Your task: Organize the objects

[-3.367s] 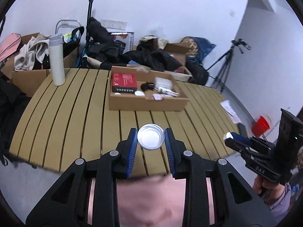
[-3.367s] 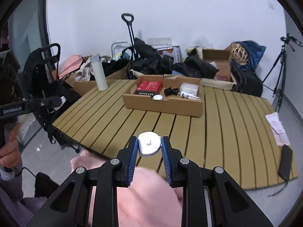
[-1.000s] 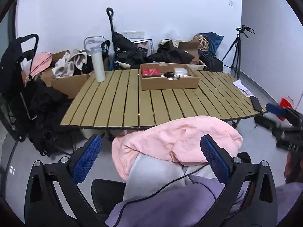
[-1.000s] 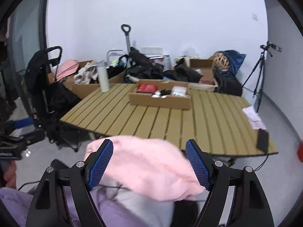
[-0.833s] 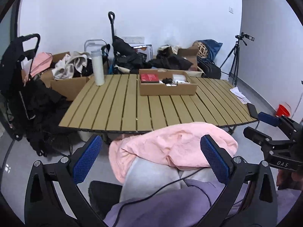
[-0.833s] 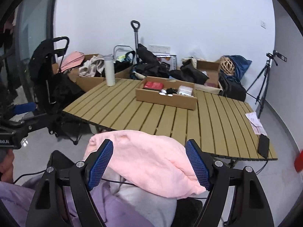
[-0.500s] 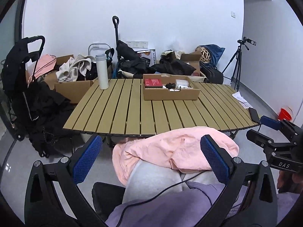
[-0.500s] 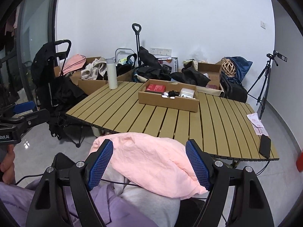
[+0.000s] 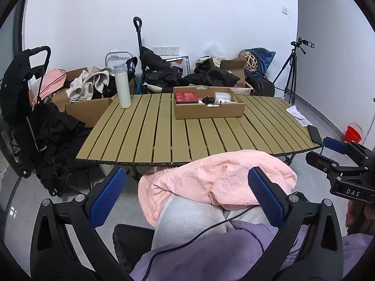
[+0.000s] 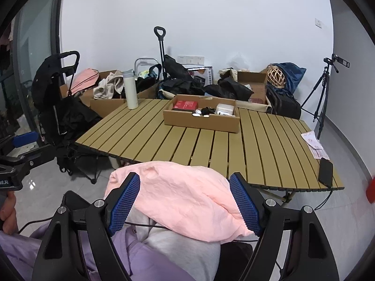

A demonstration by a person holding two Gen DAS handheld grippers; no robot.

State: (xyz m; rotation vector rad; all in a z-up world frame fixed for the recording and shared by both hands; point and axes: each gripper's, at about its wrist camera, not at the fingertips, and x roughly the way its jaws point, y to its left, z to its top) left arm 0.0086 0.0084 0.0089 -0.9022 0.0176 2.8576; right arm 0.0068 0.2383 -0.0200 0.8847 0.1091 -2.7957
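- Both pairs of fingers stand wide apart, holding nothing: left gripper point(image 9: 187, 193), right gripper point(image 10: 185, 201), blue ridged pads.
- Just beyond the fingers, a crumpled pink cloth point(image 10: 187, 196) drapes the person's lap.
- Farther ahead, on the slatted bench point(image 9: 164, 131), the open cardboard box point(image 9: 208, 112) holds a red packet and small items.
- Only the left view shows the red bucket point(image 9: 354, 133); the right view shows the black phone point(image 10: 325, 172) whole, lying flat.

Both grippers, left point(image 9: 187, 193) and right point(image 10: 185, 201), released their small items and now gape empty.
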